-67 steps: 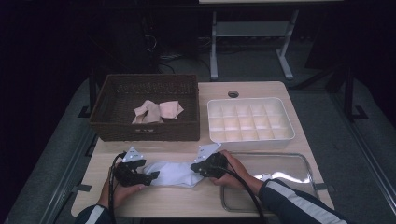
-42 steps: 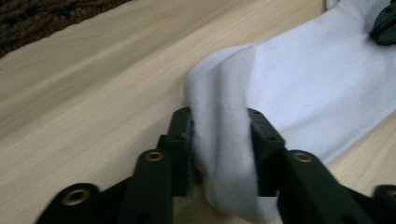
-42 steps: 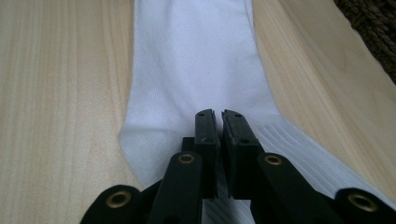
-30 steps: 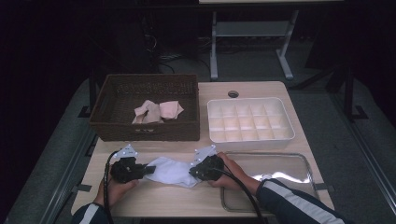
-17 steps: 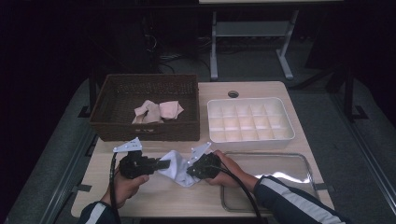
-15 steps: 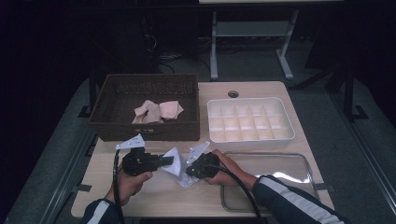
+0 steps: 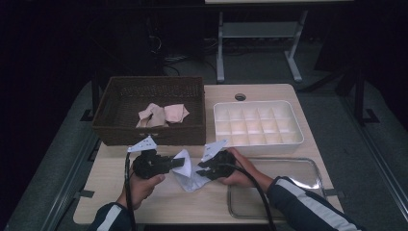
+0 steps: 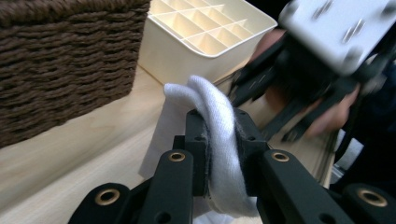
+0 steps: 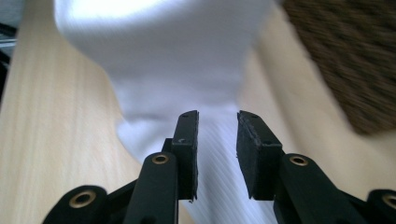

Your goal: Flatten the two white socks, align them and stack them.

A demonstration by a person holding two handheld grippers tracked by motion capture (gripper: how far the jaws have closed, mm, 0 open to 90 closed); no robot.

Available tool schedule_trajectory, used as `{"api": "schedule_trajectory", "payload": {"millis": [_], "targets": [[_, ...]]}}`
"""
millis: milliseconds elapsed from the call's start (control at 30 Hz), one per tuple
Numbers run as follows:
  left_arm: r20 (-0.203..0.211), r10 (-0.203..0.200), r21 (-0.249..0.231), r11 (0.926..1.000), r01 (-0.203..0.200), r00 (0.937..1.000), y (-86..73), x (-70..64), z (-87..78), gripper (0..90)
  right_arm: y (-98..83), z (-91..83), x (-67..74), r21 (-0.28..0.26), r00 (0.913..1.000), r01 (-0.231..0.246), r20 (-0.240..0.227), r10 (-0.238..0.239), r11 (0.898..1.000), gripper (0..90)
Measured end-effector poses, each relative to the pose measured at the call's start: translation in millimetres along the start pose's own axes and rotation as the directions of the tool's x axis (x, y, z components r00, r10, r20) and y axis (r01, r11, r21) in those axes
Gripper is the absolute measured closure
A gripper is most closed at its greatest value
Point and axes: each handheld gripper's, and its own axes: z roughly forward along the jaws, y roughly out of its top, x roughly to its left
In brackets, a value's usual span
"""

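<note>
on table [image 7: 159, 202], left gripper [image 8: 219, 135] clamps white sock [image 8: 219, 140]; right gripper [image 9: 215, 135] just opened, sock loose between.

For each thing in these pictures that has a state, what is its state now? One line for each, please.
White sock: folded over, pinched at its fold.
Left tongs: shut on the white sock.
Right tongs: jaws just opened, a gap between them, nothing pressed; the sock lies under them.
Wicker basket: holds crumpled beige cloths.
Divided white tray: compartments empty.
Clear tray: empty as far as visible.
</note>
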Motion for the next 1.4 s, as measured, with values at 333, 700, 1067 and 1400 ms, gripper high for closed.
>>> {"api": "schedule_trajectory", "payload": {"millis": [333,700,1067,1400], "targets": [[-0.051,-0.011,0.025,0.9996,0.013,0.9987,4.5,-5.9,25.7,78.6,-36.7,-32.7,-24.4,0.079,0.9895,-0.126,0.081,0.12,0.989,68.1],[-0.086,0.029,0.119,0.9928,-0.018,0.9958,5.9,-13.2,81.0,78.9,-43.3,-16.5,-31.8,0.101,0.9858,-0.161,0.064,0.155,0.982,68.6],[-0.049,0.099,0.136,0.9865,-0.091,0.9939,-3.2,-22.0,109.6,36.8,-42.0,-18.2,-33.0,0.085,0.9869,-0.153,0.065,0.148,0.985,64.4],[-0.021,0.206,0.168,0.9652,-0.2,0.9783,-14.2,-25.4,46.6,49.6,-38.2,-46.4,-31.4,0.008,0.978,-0.169,0.125,0.167,0.986,68.7]]}}
